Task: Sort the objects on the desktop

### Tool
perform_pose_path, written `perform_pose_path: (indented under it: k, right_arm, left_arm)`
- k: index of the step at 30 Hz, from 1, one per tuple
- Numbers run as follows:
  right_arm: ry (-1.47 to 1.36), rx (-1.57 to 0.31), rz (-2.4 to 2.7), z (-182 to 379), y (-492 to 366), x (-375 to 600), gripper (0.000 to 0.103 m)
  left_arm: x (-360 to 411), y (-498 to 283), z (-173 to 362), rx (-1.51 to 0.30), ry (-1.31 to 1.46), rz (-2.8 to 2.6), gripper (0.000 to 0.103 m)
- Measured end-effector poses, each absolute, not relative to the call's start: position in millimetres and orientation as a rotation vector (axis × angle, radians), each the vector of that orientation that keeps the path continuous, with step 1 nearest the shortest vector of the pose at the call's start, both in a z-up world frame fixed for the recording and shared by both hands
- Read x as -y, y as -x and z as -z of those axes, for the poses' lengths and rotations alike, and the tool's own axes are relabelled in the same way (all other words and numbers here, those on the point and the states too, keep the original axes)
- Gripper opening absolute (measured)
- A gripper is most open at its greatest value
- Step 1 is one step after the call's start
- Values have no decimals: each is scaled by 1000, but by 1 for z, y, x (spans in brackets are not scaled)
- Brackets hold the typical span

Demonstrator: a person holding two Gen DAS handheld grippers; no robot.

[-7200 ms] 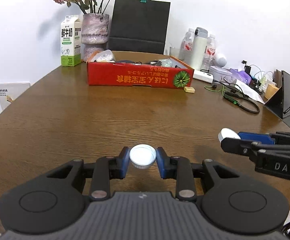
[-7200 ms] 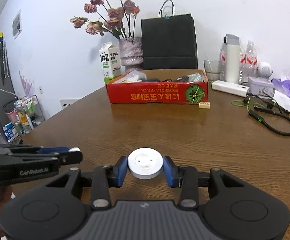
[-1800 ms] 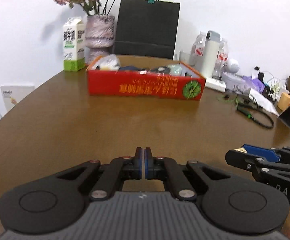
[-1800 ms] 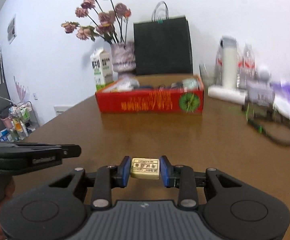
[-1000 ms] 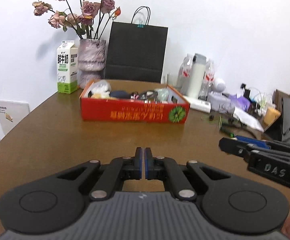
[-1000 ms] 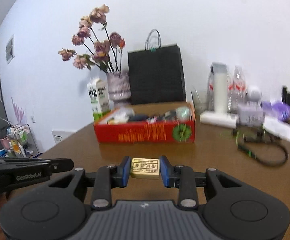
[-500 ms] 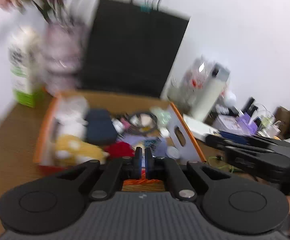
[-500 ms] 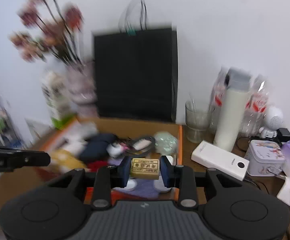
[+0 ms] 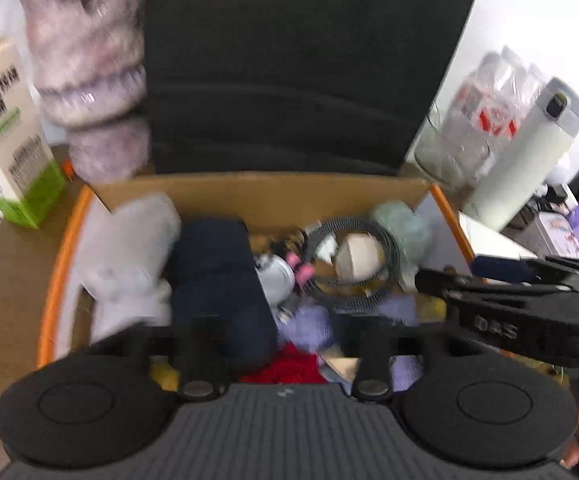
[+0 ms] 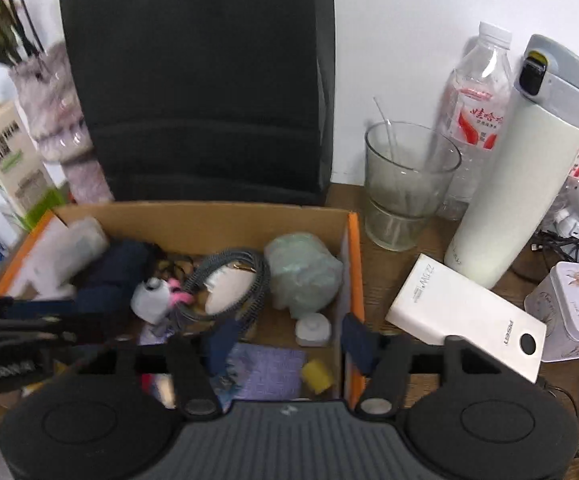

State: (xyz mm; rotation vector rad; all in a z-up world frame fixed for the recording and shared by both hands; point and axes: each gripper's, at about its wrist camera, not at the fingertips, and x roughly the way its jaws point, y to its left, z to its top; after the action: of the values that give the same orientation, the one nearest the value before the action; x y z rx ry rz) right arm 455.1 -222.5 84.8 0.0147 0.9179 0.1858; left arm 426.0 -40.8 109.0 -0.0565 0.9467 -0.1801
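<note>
The orange-rimmed cardboard box [image 10: 352,248] is right below both grippers, also in the left wrist view [image 9: 59,276]. It holds several items: a dark blue pouch [image 9: 217,280], a coiled grey cable [image 10: 229,280], a pale green bundle [image 10: 303,276], a small white round cap [image 10: 312,330] and a small yellow block [image 10: 317,376]. My right gripper [image 10: 287,344] is open and empty over the box's right part; it also shows at the right of the left wrist view [image 9: 449,280]. My left gripper [image 9: 285,340] is open and empty over the box, blurred.
Behind the box stand a black paper bag [image 10: 205,80], a vase [image 9: 89,80] and a milk carton [image 9: 5,132]. To its right are a glass [image 10: 405,184], a water bottle [image 10: 473,108], a white flask [image 10: 525,168], a white power bank [image 10: 469,316] and a small tin [image 10: 573,312].
Both grippers have moved forward over the box and opened. The small tan block held in my right gripper is gone from its jaws. My left gripper went from shut to open.
</note>
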Motion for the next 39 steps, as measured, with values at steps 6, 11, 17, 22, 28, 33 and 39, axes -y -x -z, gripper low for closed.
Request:
perform_pose_path:
  k: [6,11,17,22,28,33,39]
  right_arm:
    - [-28,-941,-202,-106,-442,222,84]
    - [-80,-975,-232,-118,-418,220,84]
    - [-62,-895,-246,-142,-366,211,84]
    - [-35,-739,-274,-143,-294,204,86]
    - [-35,-630,-255,-98,-193,205,89]
    - [-54,-638,-282,-68,-123,210,89]
    - [-58,-615,-218,-44,-58,222,90]
  left_arm:
    - [25,-400,-137,-873,34,127,103]
    - [1,-382,-146,-900,81,58,103]
    - [-11,-331,-160,-849,50,28,103]
    - [-3,-249,-167,-680,3,-7,103]
    - [7,-140,-133,-539,-14,24,103]
    - [2,-80,-85,-599,28,109,103]
    - [-7,-25,-48,-605,57,72,103]
